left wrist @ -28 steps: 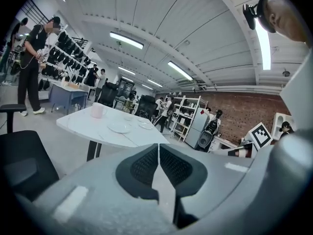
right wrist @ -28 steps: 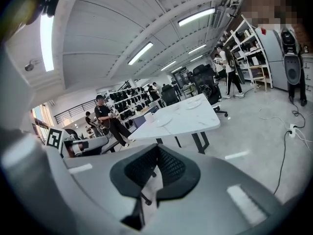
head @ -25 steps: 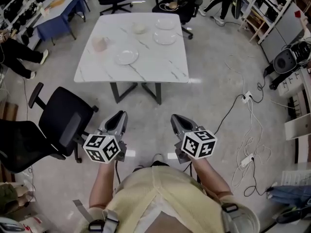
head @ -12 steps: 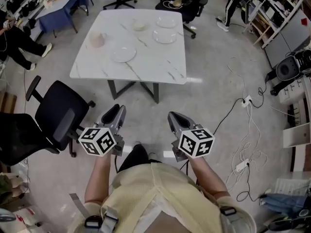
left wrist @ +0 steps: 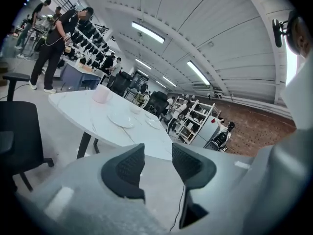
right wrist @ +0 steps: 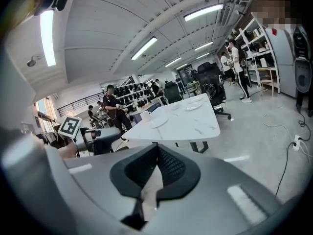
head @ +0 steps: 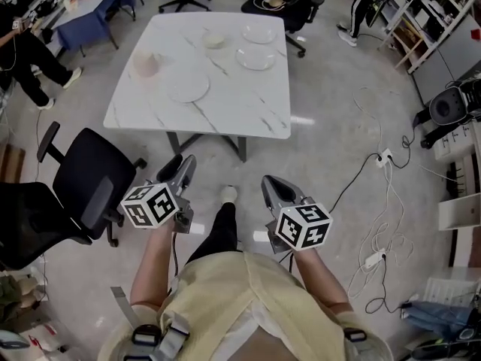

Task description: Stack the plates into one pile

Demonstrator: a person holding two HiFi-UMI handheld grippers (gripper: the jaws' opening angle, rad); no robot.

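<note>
Three white plates lie apart on the white marble table (head: 248,104): a near one (head: 188,87), a middle one (head: 255,58) and a far one (head: 259,33). A small bowl (head: 215,41) lies between them. My left gripper (head: 183,168) hangs over the floor short of the table, its jaws opening with nothing between them (left wrist: 157,163). My right gripper (head: 270,186) is beside it, also over the floor, shut and empty (right wrist: 154,168). From the left gripper view the near plate (left wrist: 120,120) shows ahead on the table.
A pink cup (head: 144,65) stands at the table's left side. A black office chair (head: 83,186) is close on my left. More chairs (head: 282,2) stand behind the table. Cables and a power strip (head: 379,201) lie on the floor to the right. People stand at the left (head: 30,59).
I have stepped closer to the table, a leg swinging forward between the grippers. The left gripper's jaws have spread apart. Both grippers have advanced a little.
</note>
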